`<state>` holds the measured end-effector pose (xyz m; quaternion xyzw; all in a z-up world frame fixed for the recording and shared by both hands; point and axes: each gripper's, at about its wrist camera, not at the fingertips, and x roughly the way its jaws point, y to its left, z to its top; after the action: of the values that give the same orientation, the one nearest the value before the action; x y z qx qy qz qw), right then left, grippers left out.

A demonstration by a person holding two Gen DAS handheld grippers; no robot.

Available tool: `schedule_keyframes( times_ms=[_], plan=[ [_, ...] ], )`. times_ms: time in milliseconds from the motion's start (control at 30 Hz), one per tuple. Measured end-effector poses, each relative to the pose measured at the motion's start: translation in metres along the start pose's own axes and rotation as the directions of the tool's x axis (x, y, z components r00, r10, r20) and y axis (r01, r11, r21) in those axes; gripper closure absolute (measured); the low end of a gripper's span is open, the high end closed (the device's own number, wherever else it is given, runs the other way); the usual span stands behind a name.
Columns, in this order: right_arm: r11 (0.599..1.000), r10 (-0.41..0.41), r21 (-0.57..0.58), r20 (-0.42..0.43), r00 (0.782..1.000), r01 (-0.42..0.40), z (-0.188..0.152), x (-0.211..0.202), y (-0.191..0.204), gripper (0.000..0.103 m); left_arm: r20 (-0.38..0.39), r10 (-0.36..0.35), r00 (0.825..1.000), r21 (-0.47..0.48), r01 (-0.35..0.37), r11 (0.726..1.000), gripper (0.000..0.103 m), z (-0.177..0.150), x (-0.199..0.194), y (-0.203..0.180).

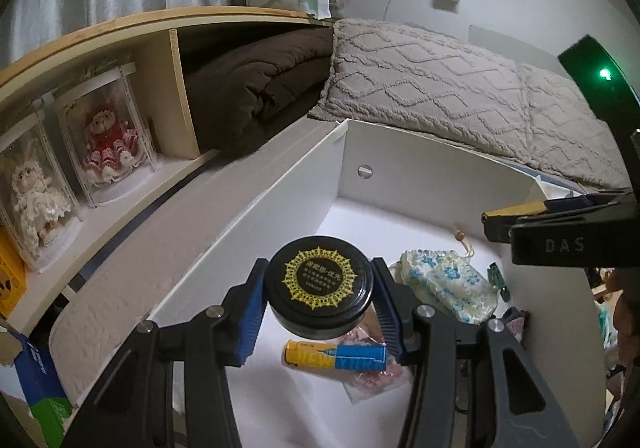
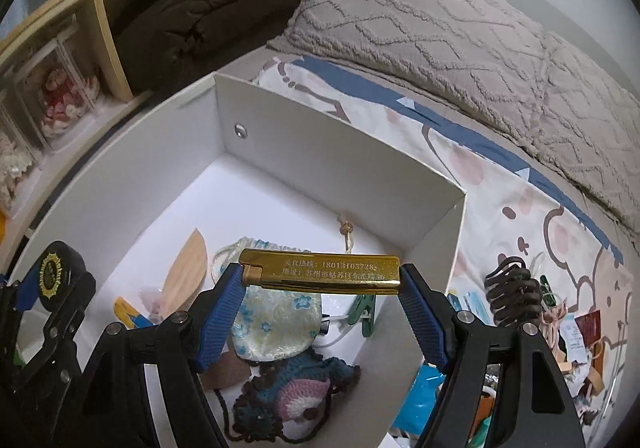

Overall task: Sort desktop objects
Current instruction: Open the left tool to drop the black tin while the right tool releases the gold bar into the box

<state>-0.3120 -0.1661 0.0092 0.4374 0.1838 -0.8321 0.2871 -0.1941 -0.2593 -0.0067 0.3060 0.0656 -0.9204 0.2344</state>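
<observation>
While both grippers hang over the white box [image 2: 344,171], each one is clamped on something. The left gripper [image 1: 320,288] has its blue pads [image 1: 250,324] pressed on either side of a round black tin [image 1: 320,284] with a gold sunburst label, held lid-up above the box floor. The right gripper [image 2: 320,288] pinches a gold lighter [image 2: 320,272] end to end, lying crosswise between the pads, printed side facing the camera, over the box interior.

Inside the box, in the left wrist view: a yellow-blue tube [image 1: 336,356] lies just below the tin, on top of a clear packet with pink bits [image 1: 372,380]. A floral drawstring pouch [image 1: 444,284] sits to the right, its cord running toward the far wall. A green clip [image 1: 494,274] lies beside the pouch.

The right wrist view adds a wooden leaf-shaped piece [image 2: 188,272] left of the pouch, a crocheted blue-purple item [image 2: 296,396] nearer the camera, and a white cable by the clip.

Outside the box on the right, clutter lies on a cartoon-print sheet [image 2: 500,175]: a dark coiled hair tie [image 2: 516,296], tags, cords. Beige pillows [image 2: 420,27] lie behind; a shelf with boxed dolls [image 1: 108,143] is on the left.
</observation>
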Motion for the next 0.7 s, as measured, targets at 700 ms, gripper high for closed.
schedule_keyframes(
  times_ms=[700],
  plan=[
    [0.964, 0.104, -0.231, -0.119, 0.987, -0.129, -0.016, 0.014, 0.048, 0.025, 0.139, -0.046, 0.989, -0.138, 0.066, 0.988, 0.032, 0.012, -0.044, 0.03]
  ],
)
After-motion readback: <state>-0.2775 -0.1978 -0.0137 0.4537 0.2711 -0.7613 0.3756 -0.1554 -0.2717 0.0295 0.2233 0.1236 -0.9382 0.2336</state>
